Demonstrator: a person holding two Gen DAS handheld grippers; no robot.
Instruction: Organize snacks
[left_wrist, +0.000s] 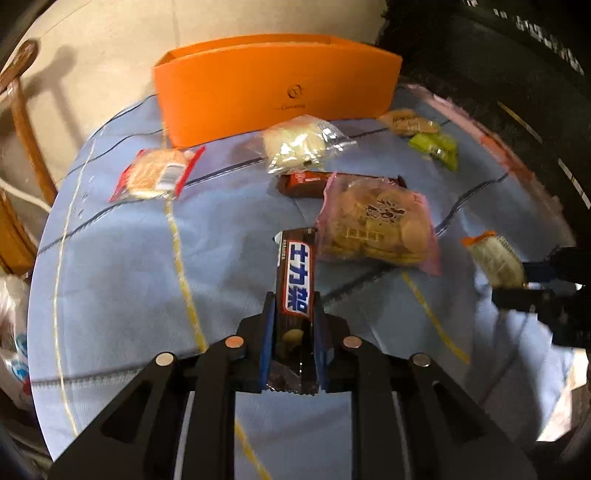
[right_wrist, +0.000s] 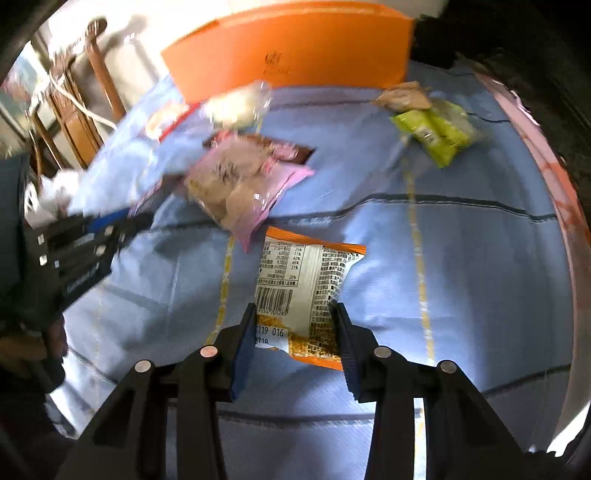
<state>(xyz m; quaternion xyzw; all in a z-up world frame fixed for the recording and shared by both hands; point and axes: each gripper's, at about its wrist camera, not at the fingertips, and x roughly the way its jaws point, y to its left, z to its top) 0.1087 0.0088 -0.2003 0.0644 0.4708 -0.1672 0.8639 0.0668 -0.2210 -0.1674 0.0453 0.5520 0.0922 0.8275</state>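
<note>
Gripping a brown chocolate bar (left_wrist: 294, 275) between closed jaws, left gripper (left_wrist: 294, 306) points its long axis ahead | right gripper (right_wrist: 293, 317) clamps an orange-edged snack packet (right_wrist: 304, 291) | orange box (left_wrist: 273, 85) lies straight ahead of both, left likely nearer.

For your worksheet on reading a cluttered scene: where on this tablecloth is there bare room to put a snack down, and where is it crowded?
Bare cloth lies on the near left, between the red-edged cracker pack and the left claw. The right-wrist view shows another free patch right of the orange-edged packet, below the green packet. It is crowded before the orange box, around the pink-edged bag.
</note>
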